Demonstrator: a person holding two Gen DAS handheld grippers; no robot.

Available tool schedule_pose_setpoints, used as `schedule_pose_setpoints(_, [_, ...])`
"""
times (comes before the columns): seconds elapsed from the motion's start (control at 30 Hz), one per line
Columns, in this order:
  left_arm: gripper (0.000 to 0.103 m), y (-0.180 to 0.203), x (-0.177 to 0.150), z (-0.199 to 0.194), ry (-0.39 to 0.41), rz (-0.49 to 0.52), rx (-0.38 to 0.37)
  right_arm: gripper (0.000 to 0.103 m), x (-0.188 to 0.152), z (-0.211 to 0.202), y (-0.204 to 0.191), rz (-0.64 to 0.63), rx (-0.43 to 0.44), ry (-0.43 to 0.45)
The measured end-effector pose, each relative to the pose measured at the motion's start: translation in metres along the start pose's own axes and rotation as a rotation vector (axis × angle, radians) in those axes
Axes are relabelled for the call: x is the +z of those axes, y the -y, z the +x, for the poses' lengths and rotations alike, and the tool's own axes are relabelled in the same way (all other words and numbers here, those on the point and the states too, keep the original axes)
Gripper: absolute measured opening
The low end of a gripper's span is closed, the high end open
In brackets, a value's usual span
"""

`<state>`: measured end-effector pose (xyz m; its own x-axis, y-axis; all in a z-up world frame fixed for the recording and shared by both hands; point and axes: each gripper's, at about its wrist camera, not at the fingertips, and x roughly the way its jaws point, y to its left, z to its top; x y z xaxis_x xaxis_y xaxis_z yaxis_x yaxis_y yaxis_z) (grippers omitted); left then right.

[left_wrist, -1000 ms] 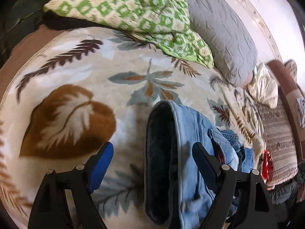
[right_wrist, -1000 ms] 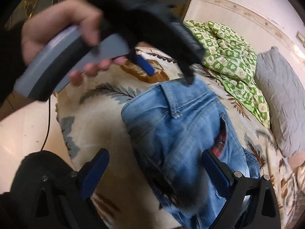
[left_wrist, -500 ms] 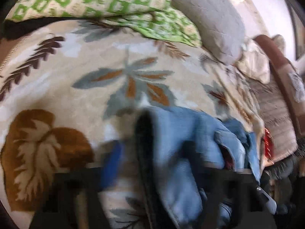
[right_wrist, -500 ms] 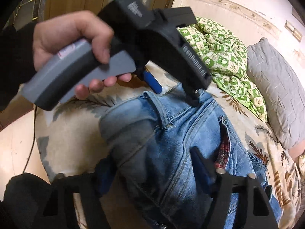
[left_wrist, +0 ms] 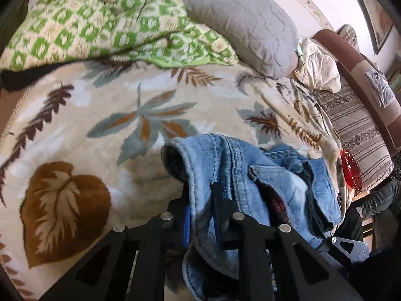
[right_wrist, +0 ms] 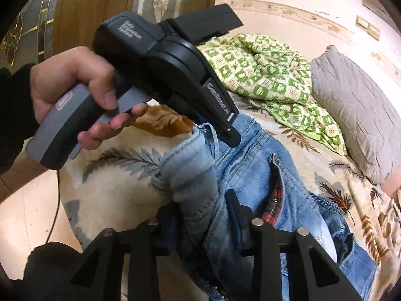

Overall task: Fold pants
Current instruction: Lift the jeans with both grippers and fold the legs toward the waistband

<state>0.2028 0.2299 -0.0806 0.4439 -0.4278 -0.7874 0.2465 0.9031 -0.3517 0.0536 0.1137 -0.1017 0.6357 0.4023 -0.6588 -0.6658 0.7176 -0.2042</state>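
Light blue jeans (left_wrist: pixel 240 173) lie bunched on a leaf-patterned blanket (left_wrist: pixel 105 115) on the bed. My left gripper (left_wrist: pixel 200 195) is shut on the jeans' waistband edge, fabric pinched between its fingers. In the right wrist view the jeans (right_wrist: pixel 253 173) show a back pocket with red plaid lining. My right gripper (right_wrist: pixel 203 205) is shut on a bunched fold of the waistband. The left gripper (right_wrist: pixel 225 130), held by a hand, grips the waistband just beyond it.
A green-and-cream quilt (left_wrist: pixel 105 22) and a grey pillow (left_wrist: pixel 240 17) lie at the head of the bed. A striped cushion (left_wrist: pixel 356 135) and a red object (left_wrist: pixel 351 173) sit to the right. The floor (right_wrist: pixel 27 213) lies to the left.
Both grippers were open astride the waistband; both have moved in and closed on the denim. The waistband is now bunched and lifted slightly.
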Motion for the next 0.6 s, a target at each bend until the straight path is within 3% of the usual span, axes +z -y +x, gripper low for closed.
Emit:
schedule_pose_setpoints(0.07, [0.014, 0.013, 0.001, -0.010, 0.011, 0.022, 0.019, 0.025, -0.001, -0.011, 0.006, 0.019, -0.019, 0.031])
schedule_pose_setpoints(0.1, [0.005, 0.021, 0.001, -0.014, 0.018, 0.035, 0.023, 0.024, -0.001, -0.017, 0.010, 0.035, -0.019, 0.042])
schedule_pose_setpoints(0.27, [0.004, 0.072, 0.005, -0.033, 0.039, 0.118, 0.072, 0.023, -0.006, -0.042, 0.033, 0.099, -0.023, 0.091])
schedule_pose_setpoints(0.47, [0.004, 0.128, 0.006, -0.028, 0.012, 0.211, 0.141, 0.022, -0.026, -0.067, 0.069, 0.230, -0.003, 0.126])
schedule_pose_setpoints(0.6, [0.005, 0.122, 0.005, -0.031, 0.016, 0.146, 0.147, 0.022, -0.035, -0.075, 0.085, 0.296, 0.051, 0.131])
